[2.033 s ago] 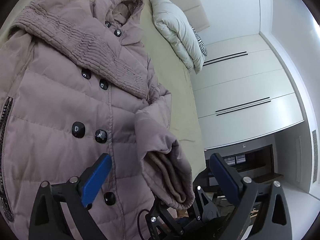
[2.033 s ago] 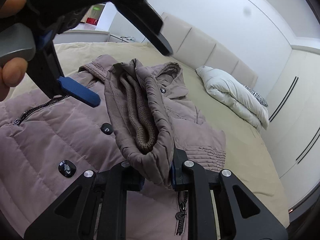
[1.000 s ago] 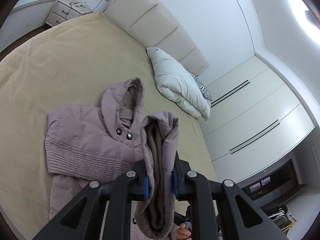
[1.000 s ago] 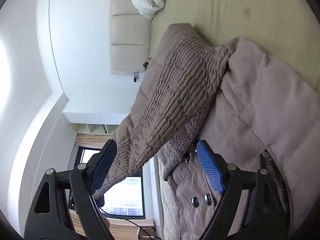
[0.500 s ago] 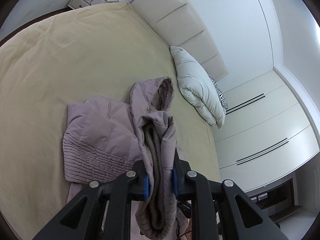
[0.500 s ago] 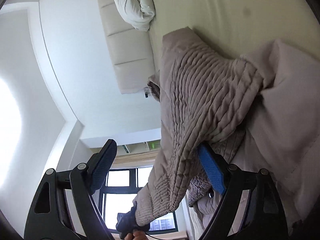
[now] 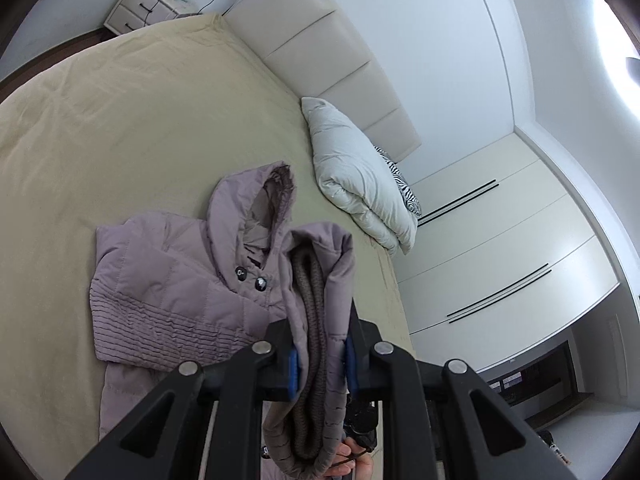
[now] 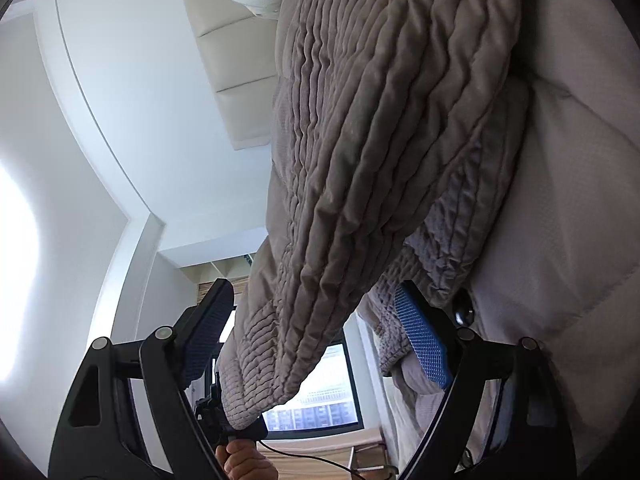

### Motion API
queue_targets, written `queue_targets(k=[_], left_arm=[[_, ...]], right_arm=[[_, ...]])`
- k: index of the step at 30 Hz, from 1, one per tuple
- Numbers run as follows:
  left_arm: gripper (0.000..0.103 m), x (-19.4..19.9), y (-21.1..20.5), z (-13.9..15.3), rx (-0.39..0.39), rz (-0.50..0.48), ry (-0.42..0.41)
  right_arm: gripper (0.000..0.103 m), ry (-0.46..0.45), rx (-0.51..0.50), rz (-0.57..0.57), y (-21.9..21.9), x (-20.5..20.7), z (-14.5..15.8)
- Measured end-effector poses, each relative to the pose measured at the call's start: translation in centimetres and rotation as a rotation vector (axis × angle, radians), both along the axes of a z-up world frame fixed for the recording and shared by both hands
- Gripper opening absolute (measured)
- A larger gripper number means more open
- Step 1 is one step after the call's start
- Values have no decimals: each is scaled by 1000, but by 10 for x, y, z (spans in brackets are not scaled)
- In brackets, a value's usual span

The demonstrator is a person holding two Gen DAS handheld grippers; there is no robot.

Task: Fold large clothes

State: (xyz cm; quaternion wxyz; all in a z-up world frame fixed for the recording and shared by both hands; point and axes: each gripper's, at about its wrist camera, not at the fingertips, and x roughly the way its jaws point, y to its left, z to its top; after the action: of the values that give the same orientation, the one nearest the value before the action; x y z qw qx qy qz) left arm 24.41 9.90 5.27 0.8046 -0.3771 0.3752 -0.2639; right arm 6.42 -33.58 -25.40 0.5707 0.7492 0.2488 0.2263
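Note:
A mauve quilted hooded coat (image 7: 168,280) lies on the beige bed (image 7: 120,120), hood toward the headboard, one sleeve folded across its chest. My left gripper (image 7: 320,360) is shut on the other sleeve's cuff (image 7: 316,320), with its brown knit lining showing, and holds it lifted above the coat. In the right wrist view the lifted sleeve (image 8: 380,140) hangs across the frame. My right gripper (image 8: 316,332) is open, its blue pads either side of the sleeve, close under it.
A folded white duvet (image 7: 360,184) and a zebra-print pillow (image 7: 404,188) lie at the head of the bed. A padded headboard (image 7: 332,56), a nightstand (image 7: 148,8) and white wardrobe doors (image 7: 500,260) surround the bed. A window (image 8: 316,392) is behind.
The left gripper has closed on the sleeve cuff and lifted it high above the coat. The right gripper released the cuff, opened and moved in close under the hanging sleeve.

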Motion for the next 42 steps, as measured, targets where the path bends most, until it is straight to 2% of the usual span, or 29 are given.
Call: queue_targets(k=[4, 9, 12, 16, 20, 23, 25, 29, 31, 34, 36, 38, 40, 42], left_arm=[[19, -2, -5, 10, 16, -10, -16], [19, 10, 8, -17, 3, 30, 41], [19, 24, 10, -46, 31, 52, 92], [19, 51, 8, -106, 51, 79, 202], [19, 76, 6, -162, 121, 86, 290], [21, 90, 15, -199, 120, 91, 350], [23, 92, 20, -213, 101, 76, 369], [28, 88, 24, -215, 86, 55, 343], [34, 85, 27, -214, 71, 51, 343], [39, 75, 39, -200, 94, 108, 324], [41, 64, 49, -182, 152, 177, 280], [41, 52, 45, -158, 234, 230, 206], [41, 47, 17, -137, 326, 182, 120], [41, 50, -20, -126, 437, 108, 55]], right_arm=[[84, -25, 55, -98, -14, 9, -1], [84, 15, 45, -285, -68, 2, -17], [83, 10, 62, -369, -100, -9, -21], [83, -19, 65, -398, -127, -14, -25], [82, -16, 81, -386, -141, -19, -32], [80, -19, 19, -345, -138, -12, -30], [80, -22, 3, -325, -144, -19, -35], [81, 30, -105, -284, -138, -52, -12], [81, 37, -218, -260, -130, -75, 15], [82, -31, -388, -272, -127, -92, 71], [82, -102, -494, -247, -125, -72, 107], [82, -132, -569, -188, -115, -43, 131], [82, -162, -620, -115, -104, -8, 143], [82, -121, -687, -85, -96, 15, 144]])
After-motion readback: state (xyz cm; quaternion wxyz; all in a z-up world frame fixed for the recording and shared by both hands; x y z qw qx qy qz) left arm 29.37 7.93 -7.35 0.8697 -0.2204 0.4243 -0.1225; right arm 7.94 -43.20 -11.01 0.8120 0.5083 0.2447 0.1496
